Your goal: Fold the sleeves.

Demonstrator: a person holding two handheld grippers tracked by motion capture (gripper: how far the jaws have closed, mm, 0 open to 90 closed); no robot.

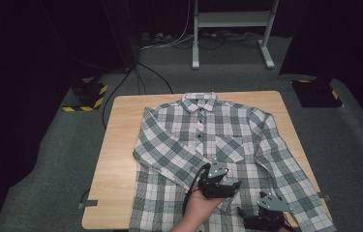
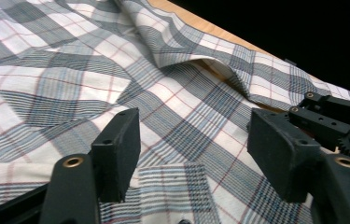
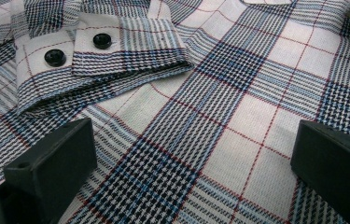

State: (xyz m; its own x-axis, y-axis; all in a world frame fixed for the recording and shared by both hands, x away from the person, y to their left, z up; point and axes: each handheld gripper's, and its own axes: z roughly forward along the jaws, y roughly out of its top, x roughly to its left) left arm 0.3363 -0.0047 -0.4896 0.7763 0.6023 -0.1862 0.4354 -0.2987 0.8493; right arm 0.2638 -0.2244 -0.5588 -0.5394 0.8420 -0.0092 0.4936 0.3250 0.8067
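- Plaid cotton, grey and white with thin red lines: the long-sleeved button-up shirt (image 1: 208,140) lies face up and spread over most of the pale wooden table (image 1: 116,145), collar toward the far edge, hem hanging off the near one.
- One sleeve (image 1: 169,162) is folded diagonally across the front of the shirt, its cuff ending near the middle of the body; the other sleeve (image 1: 295,179) lies straight along the opposite side.
- The left tool (image 1: 220,183) hovers over the folded sleeve's cuff end, its jaws standing apart with only flat cloth below them in the left gripper view (nothing pinched).
- The right tool (image 1: 261,220) sits low at the near edge of the table, jaws likewise released; in the right gripper view the buttoned cuff (image 3: 93,51) with its two dark buttons lies just ahead of it, untouched.
- Judging by this layout, the work in hand is folding the shirt, and the first sleeve looks placed.
- To do the step well, I would smooth the folded sleeve flat before moving on, since a raised ridge (image 2: 200,60) of cloth shows in the left gripper view.
- The straight sleeve likely comes next: pinch it at the cuff through one layer only, lift just enough to clear the body, and lay it across without dragging the front (dragging would undo the first fold).
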